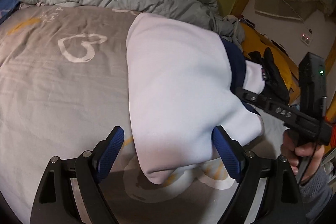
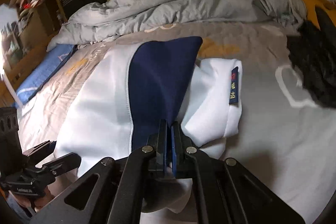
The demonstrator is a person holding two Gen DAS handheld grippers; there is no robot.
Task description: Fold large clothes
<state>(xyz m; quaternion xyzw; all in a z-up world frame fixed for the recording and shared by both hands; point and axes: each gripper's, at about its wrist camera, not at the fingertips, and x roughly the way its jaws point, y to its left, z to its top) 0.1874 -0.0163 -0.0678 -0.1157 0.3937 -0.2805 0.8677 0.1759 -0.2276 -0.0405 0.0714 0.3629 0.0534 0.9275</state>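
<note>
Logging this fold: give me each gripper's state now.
Left gripper: jaws open, holding nothing; the white garment lies between them.
Right gripper: jaws shut on the garment's navy panel.

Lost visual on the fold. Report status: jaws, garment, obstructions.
Left gripper open, white fabric between jaws. Right gripper shut on white and navy garment, partly folded on bed. Black clothing lies beside it, apart.

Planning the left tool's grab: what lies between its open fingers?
In the left wrist view, the white garment fills the gap between the left tool's fingers.
</note>
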